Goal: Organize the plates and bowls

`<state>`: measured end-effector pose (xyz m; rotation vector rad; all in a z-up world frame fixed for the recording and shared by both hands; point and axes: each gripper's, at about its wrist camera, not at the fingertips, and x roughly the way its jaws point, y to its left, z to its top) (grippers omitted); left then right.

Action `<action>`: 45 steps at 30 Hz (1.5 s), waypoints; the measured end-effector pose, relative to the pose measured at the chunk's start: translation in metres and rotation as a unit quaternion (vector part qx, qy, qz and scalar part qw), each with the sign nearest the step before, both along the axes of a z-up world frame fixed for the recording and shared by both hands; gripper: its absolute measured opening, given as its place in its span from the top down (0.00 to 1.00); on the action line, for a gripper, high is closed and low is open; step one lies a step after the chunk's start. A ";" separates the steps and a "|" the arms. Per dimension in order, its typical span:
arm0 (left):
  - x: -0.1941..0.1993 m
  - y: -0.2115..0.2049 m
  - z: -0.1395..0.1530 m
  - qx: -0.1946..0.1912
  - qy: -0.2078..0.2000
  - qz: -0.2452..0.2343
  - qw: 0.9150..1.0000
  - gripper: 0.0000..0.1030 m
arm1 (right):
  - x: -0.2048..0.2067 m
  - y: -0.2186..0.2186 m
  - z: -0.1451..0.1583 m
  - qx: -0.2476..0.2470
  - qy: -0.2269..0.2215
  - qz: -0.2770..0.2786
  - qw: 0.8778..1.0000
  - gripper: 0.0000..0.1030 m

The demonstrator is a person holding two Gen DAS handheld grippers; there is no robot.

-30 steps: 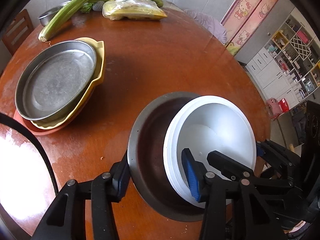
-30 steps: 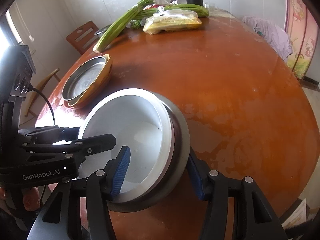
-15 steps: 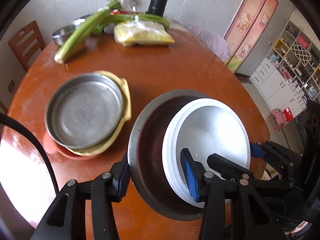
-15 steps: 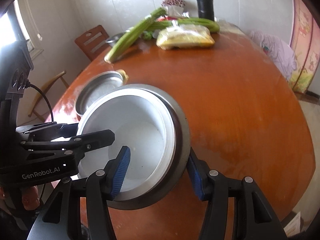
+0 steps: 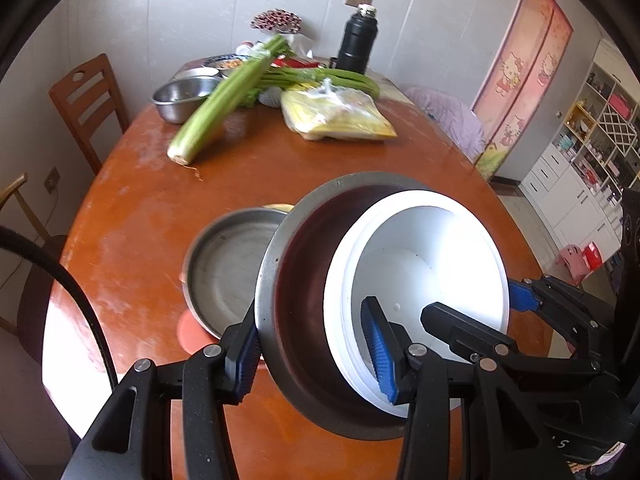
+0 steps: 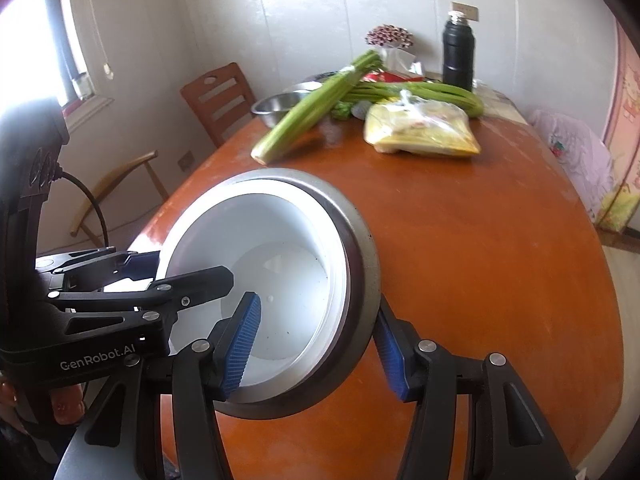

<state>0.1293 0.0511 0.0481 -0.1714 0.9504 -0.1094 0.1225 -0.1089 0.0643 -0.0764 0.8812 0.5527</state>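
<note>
Both tools grip the same load: my left tool (image 5: 316, 354) pinches the left wall of the steel bowl (image 5: 296, 292) together with the white bowl (image 5: 420, 264) nested inside it, one pad outside the steel and one inside the white, and my right tool (image 6: 320, 346) clamps the opposite wall the same way. I hold the pair tilted and clear of the bench (image 5: 132, 216), above and just right of the stack (image 5: 224, 268) of a steel pan over a yellow dish and an orange plate. That stack looks like the natural place to set the bowls, so I judge the carry is mid-way. My worry is the white bowl: it sits off-centre in the steel one, crowded to one side, and with this tilt it could slide or pop out if either tool eases. Two tools on one rigid load can also fight each other; any uneven motion would twist the rim out of a pad. I cannot tell from here whether the steel bowl's underside clears the pan's rim, since the bowl hides that edge, so a low pass might knock the stack sideways. The celery (image 5: 224, 100), the yellow bag (image 5: 336, 116) and the flask (image 5: 356, 46) lie well apart at the far end and should not interfere.
</note>
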 end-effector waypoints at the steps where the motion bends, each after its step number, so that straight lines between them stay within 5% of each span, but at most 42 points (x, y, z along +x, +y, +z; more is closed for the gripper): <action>1: 0.001 0.004 0.001 0.001 -0.001 0.003 1.000 0.54 | 0.002 0.005 0.001 -0.001 -0.001 0.003 1.000 0.43; 14: 0.020 0.052 -0.009 -0.006 0.008 0.051 0.999 0.54 | 0.034 0.062 -0.004 -0.011 0.003 0.047 0.999 0.44; 45: 0.045 0.064 -0.042 -0.009 0.041 0.054 0.998 0.55 | 0.061 0.080 -0.033 -0.031 0.033 0.045 0.998 0.44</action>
